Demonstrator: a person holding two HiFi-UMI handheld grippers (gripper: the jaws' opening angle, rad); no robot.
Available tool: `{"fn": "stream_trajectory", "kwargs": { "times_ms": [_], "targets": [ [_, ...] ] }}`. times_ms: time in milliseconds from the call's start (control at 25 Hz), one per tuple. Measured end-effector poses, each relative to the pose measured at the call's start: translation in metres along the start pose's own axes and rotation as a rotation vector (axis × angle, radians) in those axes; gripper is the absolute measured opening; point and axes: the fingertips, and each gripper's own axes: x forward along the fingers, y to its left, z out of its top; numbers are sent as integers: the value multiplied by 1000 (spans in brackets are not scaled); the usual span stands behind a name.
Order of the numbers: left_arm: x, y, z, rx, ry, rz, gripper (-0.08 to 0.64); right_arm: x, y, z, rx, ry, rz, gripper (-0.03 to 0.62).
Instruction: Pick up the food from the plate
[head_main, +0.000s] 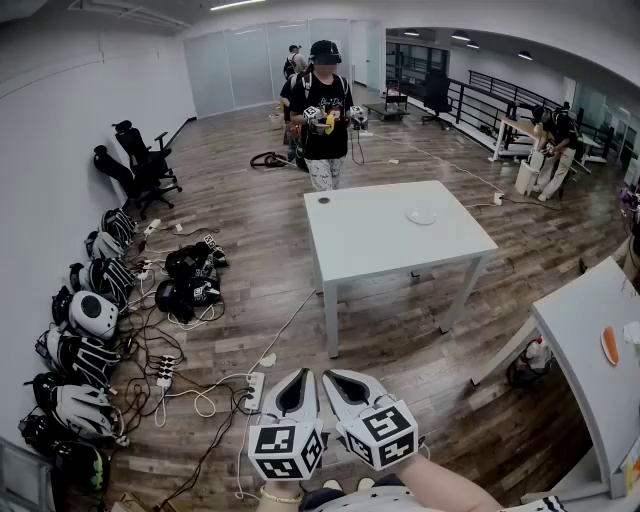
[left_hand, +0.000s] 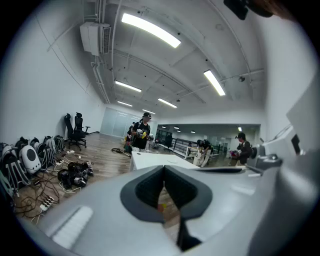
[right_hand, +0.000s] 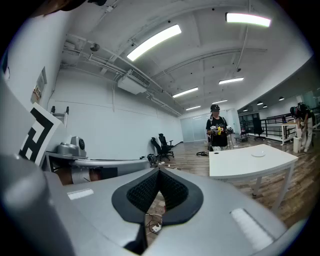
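The person is holding both grippers low and side by side over the wooden floor, well short of the white table (head_main: 370, 245). The left gripper (head_main: 303, 375) is keeping its jaws closed together at the tips, with nothing between them. The right gripper (head_main: 336, 375) is likewise pressing its jaws together on nothing. Their marker cubes are nearly touching each other.

The plate (head_main: 421, 215) is sitting on the white table near its right edge, toward the far right corner. It is too small and pale to tell whether any food is lying on it. A small dark spot (head_main: 323, 200) is showing by the table's far left corner.

A second table (head_main: 575, 350) is reaching in from the right, and a flat orange thing (head_main: 609, 345) is lying on it near the right border of the head view; what it is cannot be told.

Beyond the white table's far edge, a person in dark clothes (head_main: 325, 110) is standing with two grippers of their own. Helmets (head_main: 90, 315) are lying in a row along the left wall, with cables (head_main: 190, 395) and a power strip (head_main: 255, 388) spreading beside them. Office chairs (head_main: 140, 160) are standing farther along that wall.
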Motion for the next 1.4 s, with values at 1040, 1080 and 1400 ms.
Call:
{"fn": "stream_trajectory", "kwargs": {
  "times_ms": [1040,1080,1400],
  "targets": [
    [36,-44,-29,71,59,-241,8,-33,-53,-24,93,-49,-270,0],
    [38,-52,-32,73,62,-253,8,-40,-59,-26,100,-50,-282,0],
    [72,-147,-49,95,103,-392,8,-114,-136,-37,160,-78,-439,-1]
  ]
}}
